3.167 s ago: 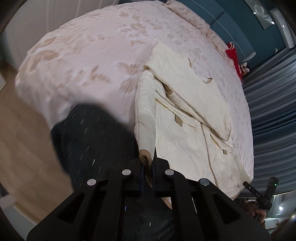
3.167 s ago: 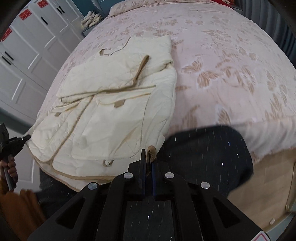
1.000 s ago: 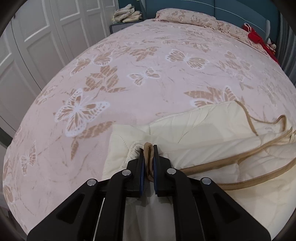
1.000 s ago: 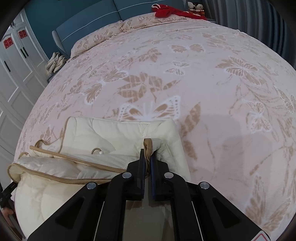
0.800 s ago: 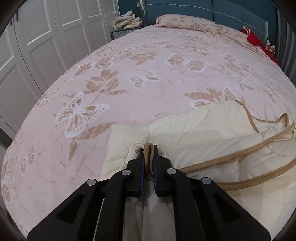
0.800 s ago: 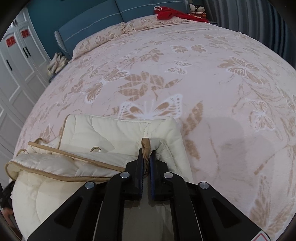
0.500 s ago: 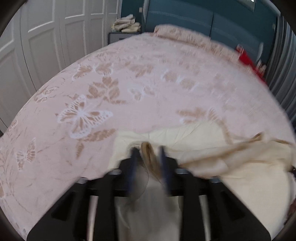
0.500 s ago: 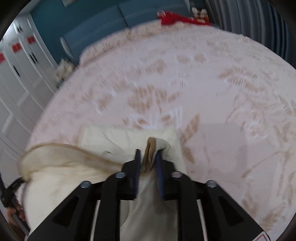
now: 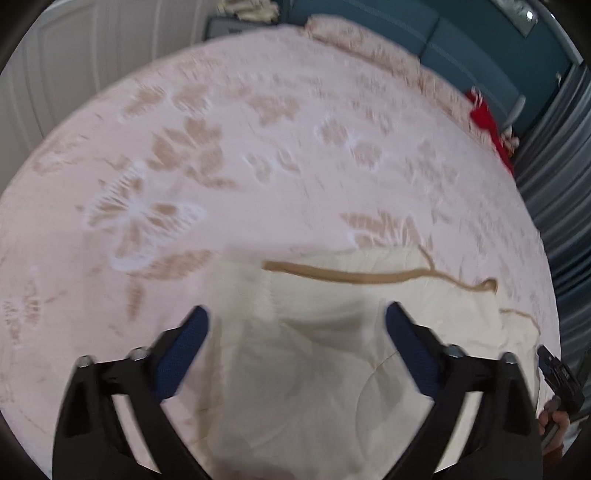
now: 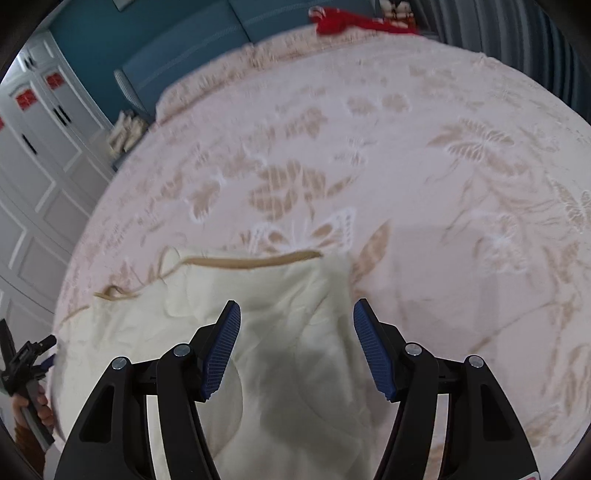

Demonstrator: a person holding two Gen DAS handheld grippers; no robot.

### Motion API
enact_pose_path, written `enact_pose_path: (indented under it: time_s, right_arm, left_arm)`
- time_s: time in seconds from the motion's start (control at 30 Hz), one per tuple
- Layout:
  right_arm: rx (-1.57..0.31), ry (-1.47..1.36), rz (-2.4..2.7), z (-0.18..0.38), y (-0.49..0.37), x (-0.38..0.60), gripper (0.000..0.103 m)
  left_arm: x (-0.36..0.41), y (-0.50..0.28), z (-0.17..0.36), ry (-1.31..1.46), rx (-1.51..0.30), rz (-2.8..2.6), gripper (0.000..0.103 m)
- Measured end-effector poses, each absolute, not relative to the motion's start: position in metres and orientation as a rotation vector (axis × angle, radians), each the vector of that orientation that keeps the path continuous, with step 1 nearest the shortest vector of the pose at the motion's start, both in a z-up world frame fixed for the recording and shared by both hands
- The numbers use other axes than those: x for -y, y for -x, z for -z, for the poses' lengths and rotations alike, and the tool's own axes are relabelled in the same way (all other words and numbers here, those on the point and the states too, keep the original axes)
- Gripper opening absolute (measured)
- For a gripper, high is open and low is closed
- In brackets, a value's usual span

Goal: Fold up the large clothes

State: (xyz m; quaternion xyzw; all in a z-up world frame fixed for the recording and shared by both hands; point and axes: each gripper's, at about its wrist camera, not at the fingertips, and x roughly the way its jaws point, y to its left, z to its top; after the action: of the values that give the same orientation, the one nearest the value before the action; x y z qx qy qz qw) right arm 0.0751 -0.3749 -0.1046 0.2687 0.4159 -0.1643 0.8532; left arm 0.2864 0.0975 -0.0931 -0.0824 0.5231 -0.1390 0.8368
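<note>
1. Both tongs stand wide apart and hold nothing: the left tongs [image 9: 297, 328] and the right tongs [image 10: 297, 332] each hover above the cream quilted garment [image 9: 314, 369].
2. No brand, label or writing can be read; the red patches [image 10: 25, 100] on the white wardrobe doors [image 10: 40, 155] are too blurred to make out.
3. The garment lies folded on the near part of the bed [image 9: 258, 147], on its pink butterfly-patterned cover, under and between the blue pads of each pair of tongs.
4. A tan trim band [image 9: 351, 277] runs along the garment's far edge, beyond the fingertips in both views.
5. A red item [image 10: 351, 22] lies at the far end of the bed, by the teal headboard [image 10: 192, 44].
</note>
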Motion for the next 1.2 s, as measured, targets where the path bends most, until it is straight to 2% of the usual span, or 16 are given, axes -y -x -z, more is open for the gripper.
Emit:
enact_pose_path:
  time_s: [0.03, 0.07, 0.1, 0.17, 0.2, 0.3, 0.53, 0.97, 1.03, 1.13, 1.2]
  right_arm:
    - [-0.893, -0.553, 0.344, 0.106, -0.081, 0.371, 0.043]
    - [-0.898, -0.531, 0.352, 0.104, -0.085, 0.368, 0.022]
    - [-0.886, -0.52, 0.347, 0.098, -0.087, 0.365, 0.011]
    - [-0.813, -0.521, 0.336, 0.079, -0.086, 0.363, 0.009]
    - [-0.765, -0.525, 0.334, 0.066, -0.084, 0.363, 0.008]
    - [-0.705, -0.522, 0.348, 0.053, -0.085, 0.368, 0.008]
    - [-0.856, -0.524, 0.407, 0.119, -0.1, 0.375, 0.007]
    - [-0.842, -0.524, 0.403, 0.145, -0.1, 0.375, 0.009]
    - [-0.834, -0.544, 0.387, 0.144, -0.098, 0.378, 0.011]
    - [-0.841, -0.575, 0.386, 0.131, -0.095, 0.384, 0.017]
    - [-0.814, -0.573, 0.424, 0.114, -0.087, 0.385, 0.031]
  left_arm:
    - [-0.089, -0.29, 0.097, 0.164, -1.139, 0.308, 0.064]
    - [-0.086, -0.29, 0.096, 0.148, -1.137, 0.293, 0.053]
    - [-0.087, -0.288, 0.093, 0.135, -1.125, 0.28, 0.03]
    - [-0.087, -0.29, 0.083, 0.134, -1.102, 0.268, 0.015]
    - [-0.09, -0.29, 0.076, 0.151, -1.081, 0.254, 0.013]
    - [-0.092, -0.297, 0.071, 0.14, -1.052, 0.22, 0.011]
    - [-0.082, -0.301, 0.113, 0.053, -1.074, 0.154, 0.012]
    - [-0.072, -0.289, 0.132, -0.027, -0.977, 0.123, 0.017]
    - [-0.074, -0.289, 0.131, -0.015, -0.964, 0.13, 0.018]
    - [-0.076, -0.286, 0.12, -0.028, -0.952, 0.12, 0.026]
    - [-0.079, -0.28, 0.105, -0.043, -0.922, 0.096, 0.039]
